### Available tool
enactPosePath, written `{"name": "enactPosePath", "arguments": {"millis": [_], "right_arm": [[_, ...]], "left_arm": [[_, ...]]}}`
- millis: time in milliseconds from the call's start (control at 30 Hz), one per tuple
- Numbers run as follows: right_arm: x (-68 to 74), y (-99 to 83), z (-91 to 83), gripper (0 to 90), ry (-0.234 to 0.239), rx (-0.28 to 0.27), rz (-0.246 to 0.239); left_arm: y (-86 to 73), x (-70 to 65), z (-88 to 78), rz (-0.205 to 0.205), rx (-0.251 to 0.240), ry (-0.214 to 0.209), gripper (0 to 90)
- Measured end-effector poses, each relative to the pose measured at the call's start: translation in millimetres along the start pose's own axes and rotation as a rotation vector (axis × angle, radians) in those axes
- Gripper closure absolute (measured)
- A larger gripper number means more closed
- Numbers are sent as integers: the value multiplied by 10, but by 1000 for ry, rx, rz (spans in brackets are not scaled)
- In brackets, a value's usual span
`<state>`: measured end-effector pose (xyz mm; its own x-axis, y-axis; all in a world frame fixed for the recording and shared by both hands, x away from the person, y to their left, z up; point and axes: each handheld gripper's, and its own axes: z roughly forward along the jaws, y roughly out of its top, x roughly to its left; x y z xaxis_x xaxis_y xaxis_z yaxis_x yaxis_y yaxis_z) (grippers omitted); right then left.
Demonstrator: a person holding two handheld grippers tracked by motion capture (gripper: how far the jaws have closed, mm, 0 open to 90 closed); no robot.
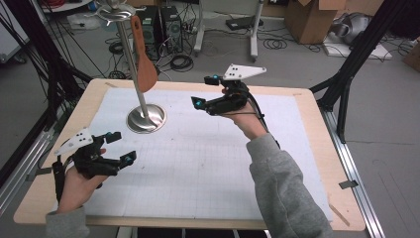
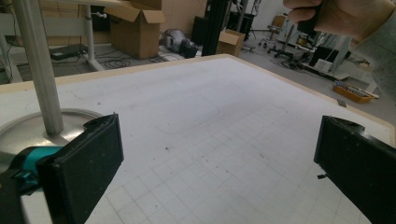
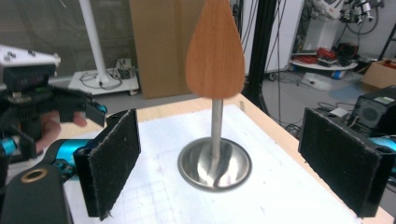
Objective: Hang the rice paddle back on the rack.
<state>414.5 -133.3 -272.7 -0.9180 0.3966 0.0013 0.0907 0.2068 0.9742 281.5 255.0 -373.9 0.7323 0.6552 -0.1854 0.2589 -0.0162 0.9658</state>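
White gridded mat point(image 1: 198, 163) over wooden table point(image 1: 317, 163), steel stand point(image 1: 146, 119) at mat's far left, wooden spatula point(image 1: 144, 59) hanging from its top hook, right gripper point(image 1: 203, 91) raised nearby, jaws spread, empty, left gripper point(image 1: 121, 148) low at near left, jaws spread, empty

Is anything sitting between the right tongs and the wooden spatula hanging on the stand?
Nothing visible. The right tongs, jaws open, face the wooden spatula across bare white mat. The spatula hangs in front of the stand's metal pole, with open space on the tongs' side. The left tongs sit off to the side.
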Motion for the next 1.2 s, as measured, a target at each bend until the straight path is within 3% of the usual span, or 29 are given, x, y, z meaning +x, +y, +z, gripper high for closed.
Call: {"name": "enactPosePath", "arguments": {"millis": [300,700,900,1200], "right_arm": [[-34,-192,-251,117,-16,-28,24],[1,-389,-479,117,-36,1,14],[35,-512,-621,117,-53,-33,18],[58,-680,-775,116,-81,-34,27]], "left_arm": [[1,10,56,-3,4,-5,18],[13,16,101,5,-7,-19,18],[8,20,144,7,-1,-10,18],[0,46,173,2,5,-7,18]]}}
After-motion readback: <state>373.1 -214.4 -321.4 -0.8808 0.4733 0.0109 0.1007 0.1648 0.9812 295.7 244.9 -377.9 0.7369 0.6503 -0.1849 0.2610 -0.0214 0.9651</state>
